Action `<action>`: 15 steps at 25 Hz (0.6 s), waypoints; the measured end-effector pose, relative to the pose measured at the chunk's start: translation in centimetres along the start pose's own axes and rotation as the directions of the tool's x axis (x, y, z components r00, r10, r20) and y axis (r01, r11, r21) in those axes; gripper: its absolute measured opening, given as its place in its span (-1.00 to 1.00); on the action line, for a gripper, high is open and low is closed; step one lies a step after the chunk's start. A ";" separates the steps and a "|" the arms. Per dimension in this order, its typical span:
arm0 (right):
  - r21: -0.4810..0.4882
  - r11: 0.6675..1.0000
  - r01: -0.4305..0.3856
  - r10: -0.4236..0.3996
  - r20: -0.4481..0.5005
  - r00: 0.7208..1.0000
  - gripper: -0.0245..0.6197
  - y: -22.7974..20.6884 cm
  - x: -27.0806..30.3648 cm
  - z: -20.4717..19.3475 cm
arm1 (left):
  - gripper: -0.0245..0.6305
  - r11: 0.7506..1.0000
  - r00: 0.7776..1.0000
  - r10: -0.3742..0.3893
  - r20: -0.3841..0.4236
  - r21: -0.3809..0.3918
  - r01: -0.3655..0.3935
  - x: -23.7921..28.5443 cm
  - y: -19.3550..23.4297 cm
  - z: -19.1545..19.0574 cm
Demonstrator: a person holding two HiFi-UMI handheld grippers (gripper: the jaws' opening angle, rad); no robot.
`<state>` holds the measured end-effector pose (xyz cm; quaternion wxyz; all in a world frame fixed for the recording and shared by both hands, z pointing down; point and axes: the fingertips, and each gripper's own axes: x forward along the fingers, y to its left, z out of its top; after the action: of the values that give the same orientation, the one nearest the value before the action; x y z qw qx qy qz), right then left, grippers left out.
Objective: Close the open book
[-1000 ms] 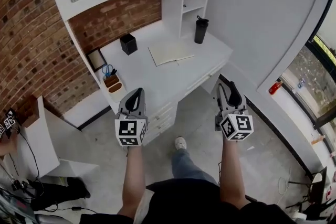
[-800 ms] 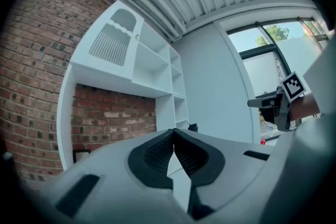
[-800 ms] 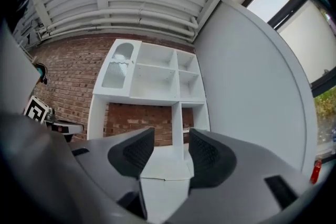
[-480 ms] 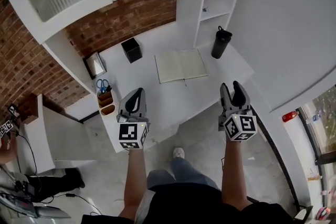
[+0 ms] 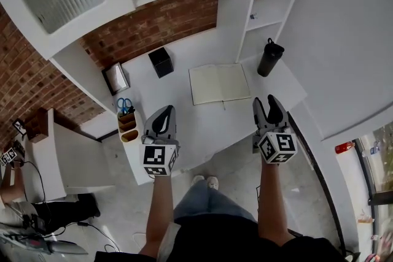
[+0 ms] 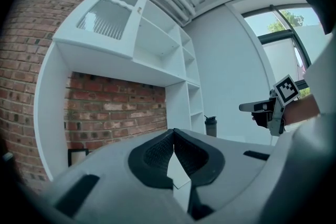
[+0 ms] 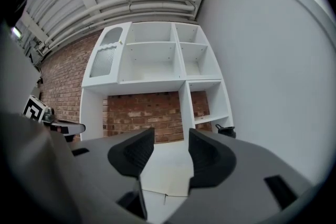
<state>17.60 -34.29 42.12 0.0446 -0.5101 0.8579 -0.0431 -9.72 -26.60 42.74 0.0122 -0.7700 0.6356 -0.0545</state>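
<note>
An open book (image 5: 220, 83) with pale pages lies flat on the white desk (image 5: 184, 132), a thin ribbon hanging from its near edge. My left gripper (image 5: 163, 110) hovers over the desk's front left, well short of the book, with its jaws shut and empty. My right gripper (image 5: 266, 102) hangs just off the book's near right corner, open with nothing between its fingers. In the right gripper view, pale pages (image 7: 165, 178) show between the spread jaws (image 7: 170, 141). The left gripper view has its pads meeting at the tips (image 6: 173, 134).
A black bottle (image 5: 269, 58) stands right of the book beside the shelf unit (image 5: 264, 9). A black box (image 5: 161, 62) and a picture frame (image 5: 115, 78) sit at the back left. A holder with scissors (image 5: 127, 123) is on the desk's left edge. A brick wall (image 5: 153, 24) backs the desk.
The person has stepped up to the desk, so the book now lies much nearer both grippers. The grippers now hang over the desk's front part. Neither jaw state has changed.
</note>
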 end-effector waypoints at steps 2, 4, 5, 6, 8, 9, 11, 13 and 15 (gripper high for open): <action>-0.004 1.000 0.000 0.000 -0.014 1.000 -0.35 0.1 0.9 -0.3 | -0.90 1.000 1.000 -0.009 0.001 -0.009 0.009 0.9 0.2 -0.1; -0.016 1.000 -0.004 0.004 -0.030 1.000 -0.35 0.4 1.9 -0.7 | -0.90 1.000 1.000 -0.016 -0.002 -0.013 0.016 1.8 0.6 -0.4; -0.020 1.000 -0.007 0.006 -0.040 0.999 -0.35 0.5 2.4 -1.0 | -0.90 1.000 1.000 -0.019 -0.007 -0.011 0.019 2.2 0.8 -0.6; -0.026 1.000 -0.012 0.011 -0.050 0.999 -0.35 0.6 3.0 -1.2 | -0.90 1.000 1.000 -0.019 -0.013 -0.010 0.019 2.5 1.1 -0.8; -0.057 0.998 -0.036 0.032 -0.077 0.997 -0.35 1.1 4.5 -1.7 | -0.90 1.000 1.000 -0.016 -0.021 -0.018 0.016 2.8 1.6 -1.2; -0.080 0.995 -0.055 0.048 -0.093 0.994 -0.35 1.4 5.4 -1.9 | -0.90 1.000 1.000 -0.014 -0.024 -0.024 0.014 2.9 1.8 -1.5; -0.143 0.984 -0.108 0.088 -0.137 0.987 -0.35 2.1 7.4 -2.5 | -0.90 0.999 0.999 -0.010 -0.032 -0.031 0.009 2.9 2.2 -2.0; -0.269 0.943 -0.195 0.136 -0.221 0.966 -0.35 3.3 9.5 -3.6 | -0.90 0.999 0.999 -0.006 -0.042 -0.038 0.005 2.9 2.4 -2.5; -0.411 0.856 -0.314 0.182 -0.329 0.927 -0.35 4.9 11.1 -5.1 | -0.90 0.999 0.999 -0.005 -0.053 -0.038 0.003 3.0 2.7 -3.1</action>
<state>7.39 -41.60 46.26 -0.1924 -0.3789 0.9003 0.0943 -12.08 -29.85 45.82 -0.0195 -0.7696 0.6351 -0.0630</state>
